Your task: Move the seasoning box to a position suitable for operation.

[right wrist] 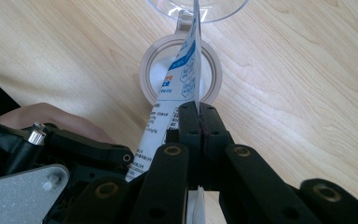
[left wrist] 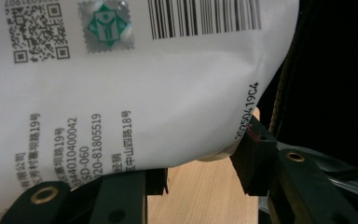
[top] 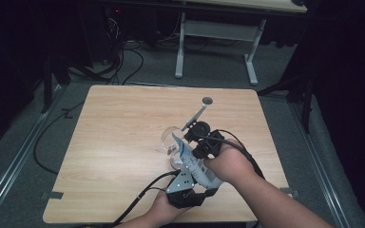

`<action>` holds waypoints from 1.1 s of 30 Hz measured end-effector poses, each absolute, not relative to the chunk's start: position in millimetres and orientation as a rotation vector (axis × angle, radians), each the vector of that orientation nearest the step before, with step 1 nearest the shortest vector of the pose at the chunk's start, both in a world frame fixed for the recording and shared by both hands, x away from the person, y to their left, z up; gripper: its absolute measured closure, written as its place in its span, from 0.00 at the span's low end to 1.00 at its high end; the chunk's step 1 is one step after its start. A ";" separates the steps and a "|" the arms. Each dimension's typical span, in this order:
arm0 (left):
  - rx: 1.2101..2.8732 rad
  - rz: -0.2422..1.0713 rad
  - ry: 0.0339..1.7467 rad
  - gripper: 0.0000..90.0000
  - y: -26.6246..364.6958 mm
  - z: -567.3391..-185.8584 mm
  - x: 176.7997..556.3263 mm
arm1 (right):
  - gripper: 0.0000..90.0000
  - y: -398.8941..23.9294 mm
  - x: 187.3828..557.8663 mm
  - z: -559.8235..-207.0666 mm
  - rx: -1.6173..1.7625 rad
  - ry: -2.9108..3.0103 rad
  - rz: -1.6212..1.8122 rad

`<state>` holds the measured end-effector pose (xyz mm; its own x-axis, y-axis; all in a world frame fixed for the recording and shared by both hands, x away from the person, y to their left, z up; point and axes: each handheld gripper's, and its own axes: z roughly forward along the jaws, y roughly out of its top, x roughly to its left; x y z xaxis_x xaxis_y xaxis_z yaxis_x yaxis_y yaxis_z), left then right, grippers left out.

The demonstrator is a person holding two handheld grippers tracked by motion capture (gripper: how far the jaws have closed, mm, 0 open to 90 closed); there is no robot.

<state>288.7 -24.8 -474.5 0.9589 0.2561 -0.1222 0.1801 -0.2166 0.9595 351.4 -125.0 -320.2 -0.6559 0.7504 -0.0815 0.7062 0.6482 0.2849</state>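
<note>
A white printed pouch point(top: 193, 165) with a barcode and a QR code is held up between both grippers over the table's front middle. My left gripper point(top: 190, 183) is shut on its bulging lower body point(left wrist: 121, 93), with a black pad point(left wrist: 254, 158) against the pouch's edge. My right gripper point(right wrist: 199, 122) is shut on the pouch's thin flat edge point(right wrist: 186, 70) and sits above and to the right of it point(top: 196, 148). Just beyond stands a clear glass point(top: 170, 138), its rim also showing at the top of the right gripper view point(right wrist: 200, 9).
A pale ring-shaped object point(right wrist: 149, 70) lies on the wooden table point(top: 123, 123) under the pouch. A long-handled metal spoon point(top: 198, 114) angles away behind the glass. Cables trail off the front edge. A desk frame point(top: 218, 33) stands on the floor behind.
</note>
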 end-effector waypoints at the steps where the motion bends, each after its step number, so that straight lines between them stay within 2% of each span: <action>1: 1.802 0.075 0.323 0.67 -24.5 -474.8 289.3 | 1.00 -125.0 352.4 -320.7 1.187 2.678 0.340; 33: 1.782 0.066 0.344 0.67 -25.0 -473.3 290.8 | 1.00 -120.7 356.4 -321.6 1.185 2.684 0.331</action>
<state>290.8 -25.0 -473.3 0.9537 0.2664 -0.1396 0.1960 -0.1984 0.9603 356.4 -120.7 -321.6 -0.6629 0.7442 -0.0820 0.7021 0.6559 0.2773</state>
